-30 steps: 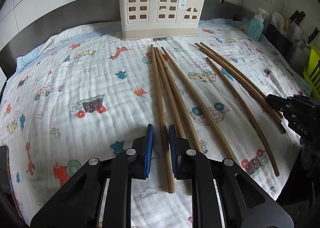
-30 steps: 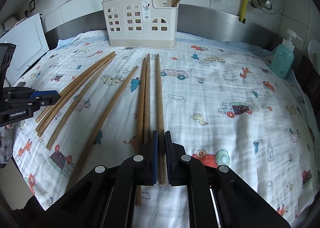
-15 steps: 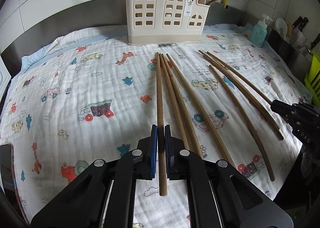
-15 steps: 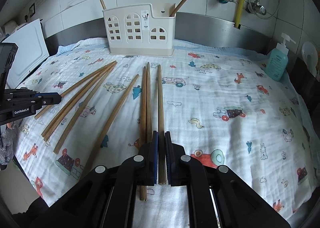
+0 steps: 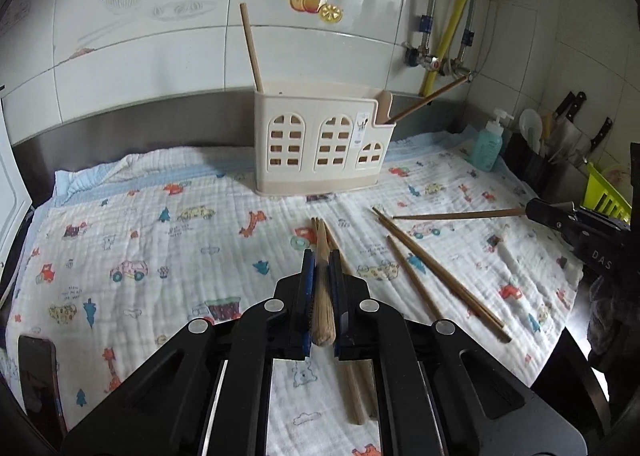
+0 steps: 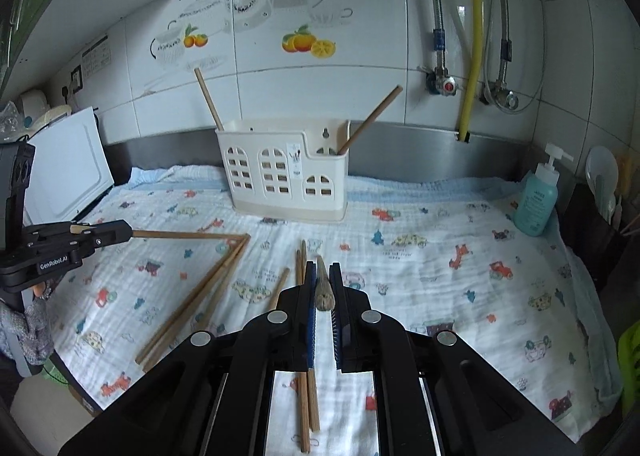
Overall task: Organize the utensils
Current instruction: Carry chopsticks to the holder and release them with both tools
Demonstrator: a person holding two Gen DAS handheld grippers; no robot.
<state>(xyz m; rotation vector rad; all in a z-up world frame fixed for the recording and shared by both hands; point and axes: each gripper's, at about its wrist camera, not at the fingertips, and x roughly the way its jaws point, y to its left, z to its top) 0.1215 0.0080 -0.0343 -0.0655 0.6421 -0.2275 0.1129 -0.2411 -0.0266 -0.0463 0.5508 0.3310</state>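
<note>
The left wrist view shows the cream plastic utensil holder with arched cut-outs (image 5: 320, 143) holding only two brown wooden chopsticks (image 5: 250, 47), while several more lie loose (image 5: 440, 280) on the printed cloth (image 5: 140, 240). Each gripper, left (image 5: 322, 292) and right (image 6: 323, 288), is clamped on one lifted chopstick, so most sorting remains.

Left hand-held gripper (image 5: 321, 276): jaws went from apart to clamped on one chopstick (image 5: 321, 296), which it has lifted off the printed cloth (image 5: 160, 240), tip pointing far. Right hand-held gripper (image 6: 323, 288): its chopstick (image 6: 323, 292) also raised off the cloth. Both views now tilt higher, showing more wall.
</note>
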